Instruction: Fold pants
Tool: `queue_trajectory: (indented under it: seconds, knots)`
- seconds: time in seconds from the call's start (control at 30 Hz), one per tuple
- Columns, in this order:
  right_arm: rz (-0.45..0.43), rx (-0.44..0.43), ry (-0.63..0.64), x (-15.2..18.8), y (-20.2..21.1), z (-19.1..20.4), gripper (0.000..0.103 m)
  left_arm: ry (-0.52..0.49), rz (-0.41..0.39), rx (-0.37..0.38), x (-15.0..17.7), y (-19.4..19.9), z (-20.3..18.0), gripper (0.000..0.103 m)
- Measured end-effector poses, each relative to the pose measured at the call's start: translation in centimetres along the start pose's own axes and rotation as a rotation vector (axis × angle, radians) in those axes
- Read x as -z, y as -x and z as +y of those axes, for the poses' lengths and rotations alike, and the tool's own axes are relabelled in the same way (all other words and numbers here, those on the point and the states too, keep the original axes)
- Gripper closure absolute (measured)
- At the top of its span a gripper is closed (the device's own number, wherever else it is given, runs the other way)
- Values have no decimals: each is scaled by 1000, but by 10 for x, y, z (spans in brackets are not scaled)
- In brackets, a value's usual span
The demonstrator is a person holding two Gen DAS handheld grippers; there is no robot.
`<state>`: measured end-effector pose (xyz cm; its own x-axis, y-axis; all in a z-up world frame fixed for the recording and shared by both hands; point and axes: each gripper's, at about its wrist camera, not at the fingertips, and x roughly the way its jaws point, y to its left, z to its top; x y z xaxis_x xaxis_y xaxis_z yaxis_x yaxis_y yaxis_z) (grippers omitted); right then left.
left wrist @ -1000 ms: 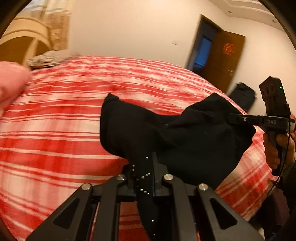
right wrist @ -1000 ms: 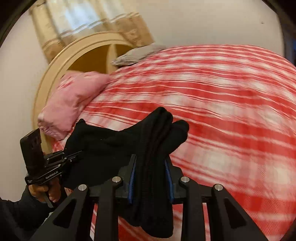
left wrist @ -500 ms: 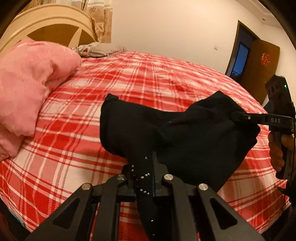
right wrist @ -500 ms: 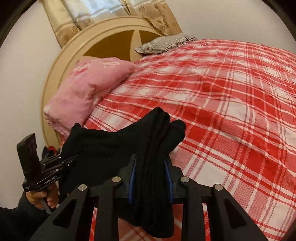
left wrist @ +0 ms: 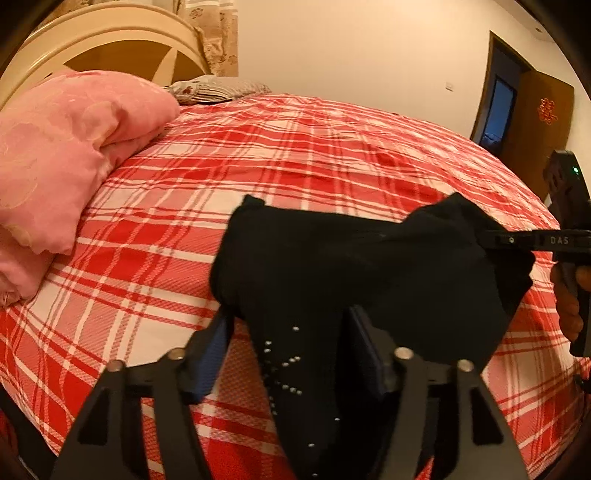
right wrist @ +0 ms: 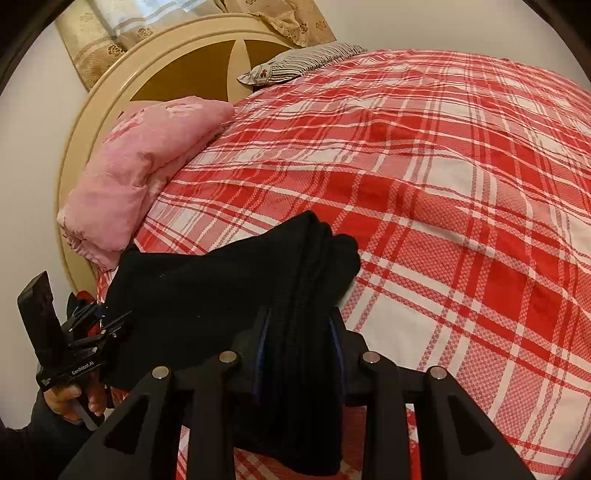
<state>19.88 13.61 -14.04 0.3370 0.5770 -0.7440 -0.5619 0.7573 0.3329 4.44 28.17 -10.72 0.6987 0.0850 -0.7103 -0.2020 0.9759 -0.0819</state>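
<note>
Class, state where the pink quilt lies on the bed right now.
The pink quilt lies bunched at the bed's head end, against the headboard, left in both views, beside the striped pillow.

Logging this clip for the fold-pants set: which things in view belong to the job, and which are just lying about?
In the job:
black pants
left gripper
right gripper
plaid bedspread

Lying about:
pink quilt
striped pillow
headboard
curtain

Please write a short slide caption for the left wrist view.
Left gripper open around black pants; right gripper clamps their far end above the plaid bed.
</note>
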Motion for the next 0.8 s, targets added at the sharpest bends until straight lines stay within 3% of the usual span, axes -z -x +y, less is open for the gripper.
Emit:
queue_trajectory:
  seconds: [0.17, 0.33, 0.67, 0.8]
  knots:
    - [8, 50, 24, 3, -5, 2, 68, 25, -3, -12, 3, -4, 5, 21]
    - [4, 112, 39, 5, -6, 3, 55, 67, -10, -48, 5, -8, 9, 4]
    - [-5, 139, -27, 8, -6, -7, 33, 135, -4, -64, 8, -9, 13, 0]
    - [-6, 147, -44, 10, 1, -8, 31, 143, 4, -65, 8, -7, 12, 0]
